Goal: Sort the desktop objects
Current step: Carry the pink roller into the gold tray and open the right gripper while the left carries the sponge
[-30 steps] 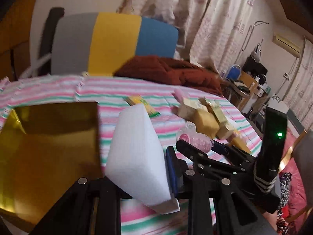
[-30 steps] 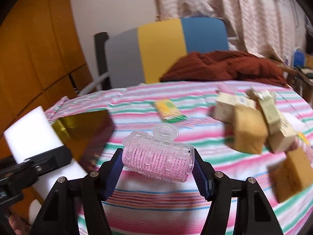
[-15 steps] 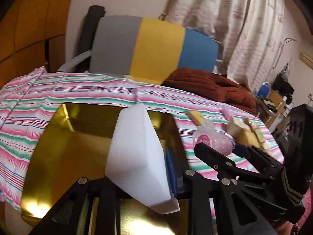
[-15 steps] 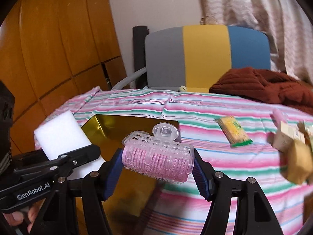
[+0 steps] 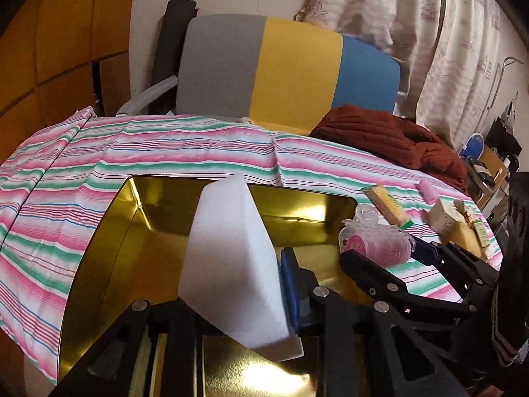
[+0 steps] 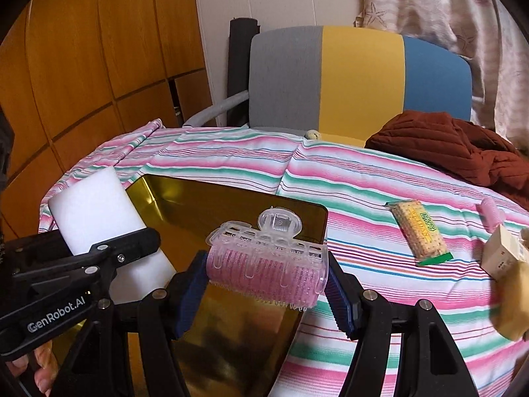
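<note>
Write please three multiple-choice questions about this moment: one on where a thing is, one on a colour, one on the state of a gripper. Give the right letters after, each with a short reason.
1. Where is the white sponge block?
A. flat on the striped cloth
B. held over the gold tray
C. on the chair

2. What colour is the hair roller?
A. pink
B. green
C. black

3. What is the state of the right gripper?
A. open and empty
B. shut on the biscuit packet
C. shut on the hair roller

Answers: 1 B, the left gripper clamps it above the tray. 2 A, its bristled barrel is pink under a clear clip. 3 C, both blue pads press the roller's ends.
</note>
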`<state>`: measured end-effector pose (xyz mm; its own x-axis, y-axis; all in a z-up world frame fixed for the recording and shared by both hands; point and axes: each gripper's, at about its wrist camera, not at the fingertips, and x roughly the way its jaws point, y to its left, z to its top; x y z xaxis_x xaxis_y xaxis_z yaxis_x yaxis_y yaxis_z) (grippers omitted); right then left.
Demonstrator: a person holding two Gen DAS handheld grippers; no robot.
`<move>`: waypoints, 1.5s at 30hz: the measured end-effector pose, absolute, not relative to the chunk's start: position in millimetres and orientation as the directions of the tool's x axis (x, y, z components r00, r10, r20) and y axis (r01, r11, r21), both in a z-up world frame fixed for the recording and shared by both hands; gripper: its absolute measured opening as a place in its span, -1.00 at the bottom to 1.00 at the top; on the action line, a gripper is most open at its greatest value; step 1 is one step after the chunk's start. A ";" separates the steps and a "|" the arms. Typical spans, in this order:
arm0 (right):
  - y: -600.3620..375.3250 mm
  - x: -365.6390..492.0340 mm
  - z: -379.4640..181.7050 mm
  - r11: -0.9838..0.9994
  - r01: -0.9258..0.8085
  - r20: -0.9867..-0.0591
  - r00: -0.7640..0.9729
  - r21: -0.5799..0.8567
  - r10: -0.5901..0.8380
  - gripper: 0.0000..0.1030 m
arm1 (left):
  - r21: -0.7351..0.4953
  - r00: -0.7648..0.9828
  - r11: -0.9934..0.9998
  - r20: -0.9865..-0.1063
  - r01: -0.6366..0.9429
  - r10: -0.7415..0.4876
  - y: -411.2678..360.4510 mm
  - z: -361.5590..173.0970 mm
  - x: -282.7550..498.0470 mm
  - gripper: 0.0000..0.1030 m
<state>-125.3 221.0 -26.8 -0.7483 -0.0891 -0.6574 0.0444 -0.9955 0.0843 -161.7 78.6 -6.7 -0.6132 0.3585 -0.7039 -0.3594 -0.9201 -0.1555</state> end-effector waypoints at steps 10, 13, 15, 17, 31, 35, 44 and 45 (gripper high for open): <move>224.0 -138.9 -31.5 -0.995 0.042 -0.665 -0.741 0.090 -0.091 0.30 | -0.116 -0.616 -0.930 -0.720 -0.348 0.320 85.9 -13.6 -178.6 -0.52; 223.8 -142.6 -32.0 -0.995 0.042 -0.665 -0.742 0.086 -0.088 0.30 | -0.097 -0.619 -0.937 -0.727 -0.337 0.298 87.8 -16.1 -182.7 -0.52; 224.0 -144.9 -31.9 -0.996 0.039 -0.664 -0.743 0.084 -0.085 0.30 | -0.097 -0.611 -0.938 -0.736 -0.332 0.293 88.8 -18.4 -187.0 -0.52; 224.4 -147.8 -31.7 -0.996 0.034 -0.664 -0.744 0.083 -0.081 0.30 | -0.101 -0.602 -0.939 -0.744 -0.328 0.290 89.5 -19.8 -191.7 -0.52; 247.1 -126.5 -23.2 -0.987 -0.032 -0.610 -0.789 0.160 -0.073 0.61 | -0.262 -0.470 -0.948 -0.823 -0.183 0.319 67.6 -42.6 -227.8 0.02; 255.3 -110.6 -22.8 -0.979 -0.049 -0.602 -0.794 0.199 -0.083 0.61 | -0.272 -0.490 -0.954 -0.819 -0.128 0.299 55.0 -38.2 -226.3 0.02; 273.5 -70.9 -20.1 -0.970 -0.077 -0.589 -0.805 0.229 -0.075 0.61 | -0.249 -0.523 -0.968 -0.822 -0.029 0.227 30.1 -32.7 -222.8 0.02; 276.2 -67.0 -20.1 -0.970 -0.081 -0.589 -0.805 0.230 -0.072 0.61 | -0.240 -0.518 -0.970 -0.827 -0.025 0.219 28.8 -33.0 -223.5 0.02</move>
<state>-67.0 276.2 -20.1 -0.8046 -0.0723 -0.5893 -0.0814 -0.9698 0.2301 -223.5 28.8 -33.0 -0.5175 0.2186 -0.8273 -0.0254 -0.9703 -0.2404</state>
